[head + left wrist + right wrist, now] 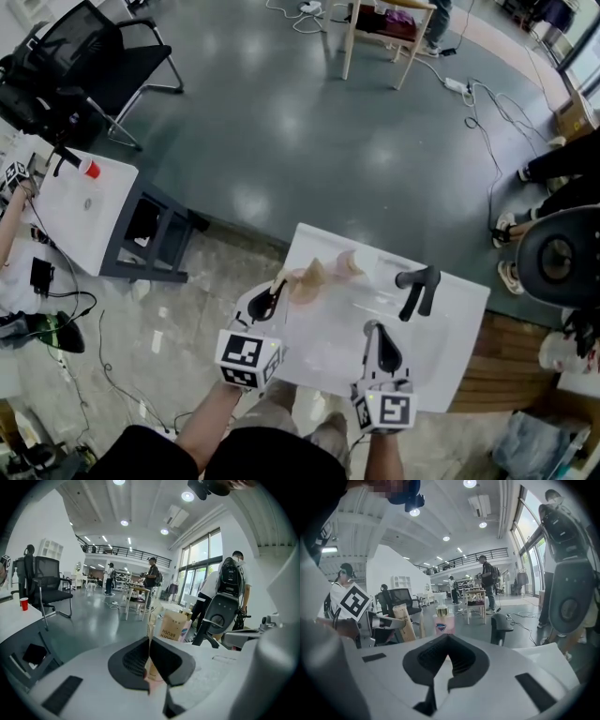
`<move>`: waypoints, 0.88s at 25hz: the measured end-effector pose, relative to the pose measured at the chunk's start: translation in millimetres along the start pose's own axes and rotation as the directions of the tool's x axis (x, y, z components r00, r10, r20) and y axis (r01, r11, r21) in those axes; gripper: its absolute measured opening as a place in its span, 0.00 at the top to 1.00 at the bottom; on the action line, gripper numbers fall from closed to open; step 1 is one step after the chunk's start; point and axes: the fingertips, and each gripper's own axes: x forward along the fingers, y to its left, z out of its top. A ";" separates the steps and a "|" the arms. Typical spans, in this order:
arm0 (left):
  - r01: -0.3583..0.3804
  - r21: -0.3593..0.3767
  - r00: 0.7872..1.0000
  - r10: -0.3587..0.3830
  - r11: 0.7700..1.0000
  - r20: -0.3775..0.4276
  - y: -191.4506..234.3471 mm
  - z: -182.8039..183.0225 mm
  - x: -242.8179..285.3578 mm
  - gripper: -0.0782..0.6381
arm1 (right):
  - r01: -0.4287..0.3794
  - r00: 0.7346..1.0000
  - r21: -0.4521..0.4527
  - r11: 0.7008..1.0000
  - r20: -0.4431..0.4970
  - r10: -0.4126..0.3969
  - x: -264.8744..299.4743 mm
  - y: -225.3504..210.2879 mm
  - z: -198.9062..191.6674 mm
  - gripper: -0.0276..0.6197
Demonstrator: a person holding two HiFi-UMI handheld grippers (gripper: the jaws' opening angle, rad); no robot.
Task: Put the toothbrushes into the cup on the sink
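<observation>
The white sink [459, 309] with a black faucet [417, 286] lies below me. Tan toothbrush packets [307, 277] stand at its back left, and one reads as a tan box [172, 625] in the left gripper view. A pale pink cup [443, 623] with a blue label stands beside a tan box [405, 620]. My left gripper [274, 292] is shut at the sink's left edge. Its tips [150, 641] are right before a packet; I cannot tell whether they touch it. My right gripper [372, 328] is shut and empty over the basin's front, its jaws [449, 637] aimed at the cup.
A black office chair [94, 56] and a white side table [56, 206] with a red cup [90, 169] stand at the left. A wooden chair [384, 28] is far back, cables [487, 122] cross the floor, and a grey round seat [558, 248] is close on the right.
</observation>
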 end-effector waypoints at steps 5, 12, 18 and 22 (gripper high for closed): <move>0.001 0.001 1.000 -0.001 1.000 -0.016 2.9 -9.2 5.9 0.88 | 0.012 1.000 0.024 1.000 -0.003 -0.012 3.8 -1.9 -8.9 0.96; 0.001 0.005 1.000 0.000 1.000 -0.030 2.9 -16.7 10.9 0.88 | 0.016 1.000 0.030 0.999 -0.009 -0.016 3.2 -4.0 -16.0 0.96; -0.009 0.004 1.000 0.009 1.000 -0.029 4.9 -14.3 8.4 0.88 | 0.015 1.000 0.036 0.999 -0.015 -0.014 2.1 -0.4 -14.6 0.96; 0.024 0.011 0.999 -0.024 1.000 -0.039 -1.9 -14.6 7.9 0.72 | 0.013 1.000 0.035 0.999 -0.013 -0.013 0.1 0.3 -16.1 0.96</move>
